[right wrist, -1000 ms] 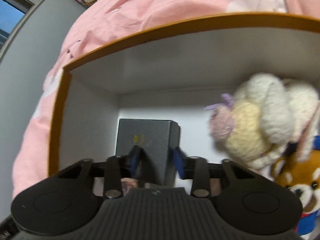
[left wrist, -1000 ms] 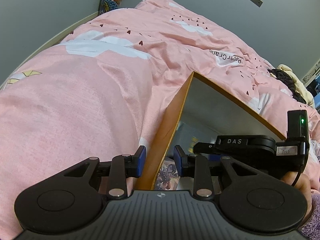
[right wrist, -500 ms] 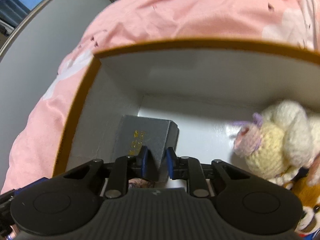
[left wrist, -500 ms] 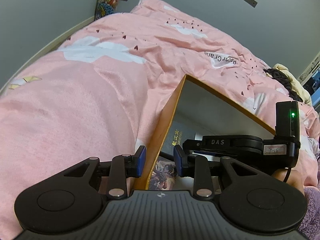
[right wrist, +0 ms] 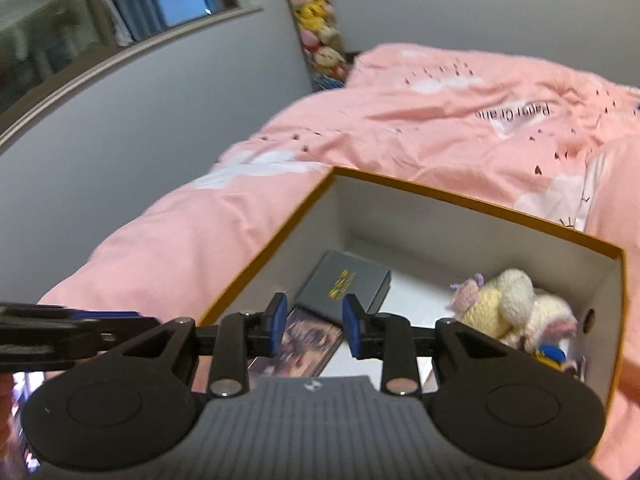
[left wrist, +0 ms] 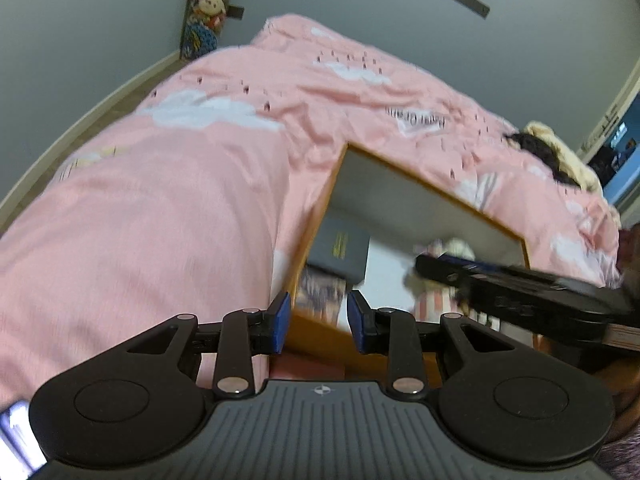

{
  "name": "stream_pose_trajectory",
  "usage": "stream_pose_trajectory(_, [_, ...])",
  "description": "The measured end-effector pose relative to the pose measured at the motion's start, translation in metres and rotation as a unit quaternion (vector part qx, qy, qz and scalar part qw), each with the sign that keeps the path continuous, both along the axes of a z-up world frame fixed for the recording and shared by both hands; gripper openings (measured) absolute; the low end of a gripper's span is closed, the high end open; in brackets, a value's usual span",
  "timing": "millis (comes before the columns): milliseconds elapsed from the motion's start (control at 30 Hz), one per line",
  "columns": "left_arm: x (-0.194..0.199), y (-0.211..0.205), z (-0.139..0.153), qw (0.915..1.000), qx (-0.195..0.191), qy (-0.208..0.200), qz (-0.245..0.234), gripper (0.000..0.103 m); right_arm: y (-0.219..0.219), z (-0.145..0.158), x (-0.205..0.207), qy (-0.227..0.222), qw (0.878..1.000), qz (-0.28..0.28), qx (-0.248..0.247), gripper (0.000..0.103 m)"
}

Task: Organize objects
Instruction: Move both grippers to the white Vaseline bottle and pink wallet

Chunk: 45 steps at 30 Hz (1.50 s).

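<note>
An open cardboard box [right wrist: 472,200] with an orange rim and white inner walls is seen resting on a bed covered by a pink quilt [right wrist: 240,224]. Inside it, a dark grey book [right wrist: 344,284] with gold lettering is laid flat near the left wall, its near edge overlapping a picture card [right wrist: 304,340] that lies on the white floor. At the right end of the box a heap of plush toys [right wrist: 516,312] is packed: a cream and yellow knitted one on top, with a patch of blue and yellow showing beneath.

The right gripper [right wrist: 310,328] is held above the near edge of the box, and its fingers are opening; nothing is held between the blue pads, and the book and card are seen through the gap, below and apart from them. The left gripper [left wrist: 318,322] is placed at the box's near left corner, where the orange rim [left wrist: 316,336] is seen between its part-spread fingers; whether the pads press on the cardboard cannot be told.

In the left wrist view the book [left wrist: 340,250] and card [left wrist: 322,294] are seen again, but the frame is blurred and the plush toys are largely hidden behind the other gripper's black body [left wrist: 540,296]. The lower toys are cut off by the right gripper's housing. A column of stuffed toys [right wrist: 318,28] hangs in the far corner of the room, and a window [right wrist: 120,8] is visible on the left wall.
</note>
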State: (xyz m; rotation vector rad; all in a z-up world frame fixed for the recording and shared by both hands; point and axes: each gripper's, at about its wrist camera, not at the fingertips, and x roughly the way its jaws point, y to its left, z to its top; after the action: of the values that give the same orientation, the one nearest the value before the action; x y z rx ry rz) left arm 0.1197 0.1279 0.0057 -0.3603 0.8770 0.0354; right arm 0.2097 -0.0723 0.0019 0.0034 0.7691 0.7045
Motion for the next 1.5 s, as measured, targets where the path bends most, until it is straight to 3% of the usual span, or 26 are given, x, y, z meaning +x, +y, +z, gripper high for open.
stream_pose_trajectory(100, [-0.013,-0.006,-0.011,0.9996,0.007,0.024,-0.009,0.035,-0.016,0.005,-0.032,-0.014,1.000,-0.003,0.005,0.030])
stream_pose_trajectory(200, [-0.023,-0.015,-0.025,0.9984,0.003,0.052,-0.021,0.035,-0.027,-0.004,-0.054,0.001,1.000,0.000,0.003,0.025])
stream_pose_trajectory(500, [-0.026,-0.037,-0.069,0.9908,-0.002,0.128,-0.045,0.035,-0.025,-0.067,-0.078,0.101,0.994,0.000,-0.049,0.025])
stream_pose_trajectory(600, [-0.026,-0.044,-0.079,0.9891,0.004,0.140,-0.046,0.054,-0.019,-0.077,-0.080,0.096,0.993,0.000,-0.074,0.025])
stream_pose_trajectory(733, [-0.031,-0.053,-0.088,0.9862,0.030,0.154,-0.052,0.055,-0.023,-0.085,-0.081,0.118,0.991,0.008,-0.069,0.033])
stream_pose_trajectory(800, [-0.032,-0.054,-0.094,0.9848,0.034,0.162,-0.052,0.061,-0.024,-0.089,-0.080,0.124,0.990,0.007,-0.068,0.034])
stream_pose_trajectory(867, [-0.030,-0.052,-0.101,0.9847,0.019,0.166,-0.050,0.068,-0.025,-0.091,-0.078,0.129,0.989,0.001,-0.070,0.035])
stream_pose_trajectory(1033, [-0.023,-0.046,-0.120,0.9785,-0.017,0.200,-0.048,0.068,-0.030,-0.097,-0.074,0.143,0.987,-0.009,-0.070,0.036])
stream_pose_trajectory(1267, [-0.030,-0.047,-0.109,0.9806,-0.020,0.190,-0.045,0.063,-0.034,-0.101,-0.071,0.155,0.985,-0.015,-0.072,0.037])
stream_pose_trajectory(1500, [-0.038,-0.052,-0.073,0.9876,0.040,0.143,-0.052,0.063,-0.030,-0.101,-0.071,0.150,0.986,-0.009,-0.074,0.037])
